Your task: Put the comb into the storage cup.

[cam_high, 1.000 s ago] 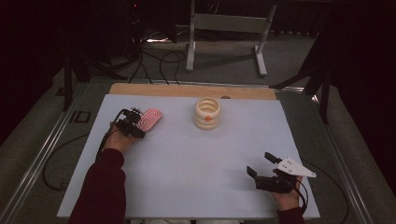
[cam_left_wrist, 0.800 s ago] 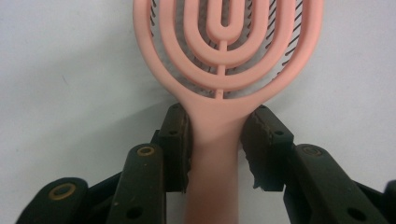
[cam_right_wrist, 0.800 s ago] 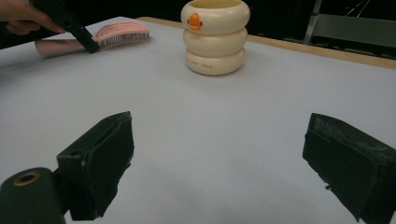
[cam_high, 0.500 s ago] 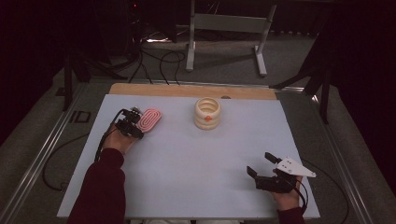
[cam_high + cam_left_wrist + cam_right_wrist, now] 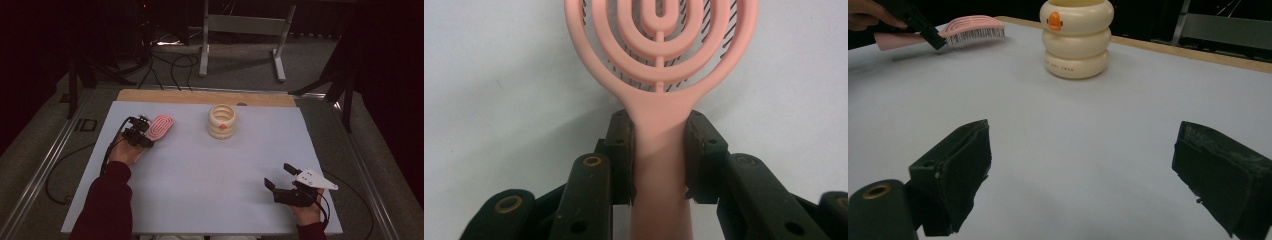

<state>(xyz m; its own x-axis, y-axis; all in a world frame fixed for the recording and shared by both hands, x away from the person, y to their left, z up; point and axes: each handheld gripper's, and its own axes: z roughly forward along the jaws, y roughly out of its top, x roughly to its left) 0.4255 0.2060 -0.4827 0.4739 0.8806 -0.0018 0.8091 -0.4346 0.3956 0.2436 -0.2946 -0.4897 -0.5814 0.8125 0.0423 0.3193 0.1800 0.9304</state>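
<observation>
A pink hairbrush [image 5: 160, 126] lies on the pale table at the far left, bristles down. My left gripper [image 5: 141, 133] has just been closing, and its pads now press both sides of the brush handle [image 5: 659, 150]. The ringed brush head [image 5: 659, 55] points away from the jaws. My right gripper [image 5: 277, 176] rests near the front right edge, open, with bare table between its jaws [image 5: 1083, 165]. The right gripper view takes in the brush [image 5: 973, 27] at far left, held by the other gripper [image 5: 923, 25].
A cream ribbed container [image 5: 222, 121] with an orange mark stands at the back middle, also in the right gripper view [image 5: 1077, 37]. A wooden strip [image 5: 200, 96] borders the table's far edge. A metal stand [image 5: 240, 30] and cables lie on the floor behind.
</observation>
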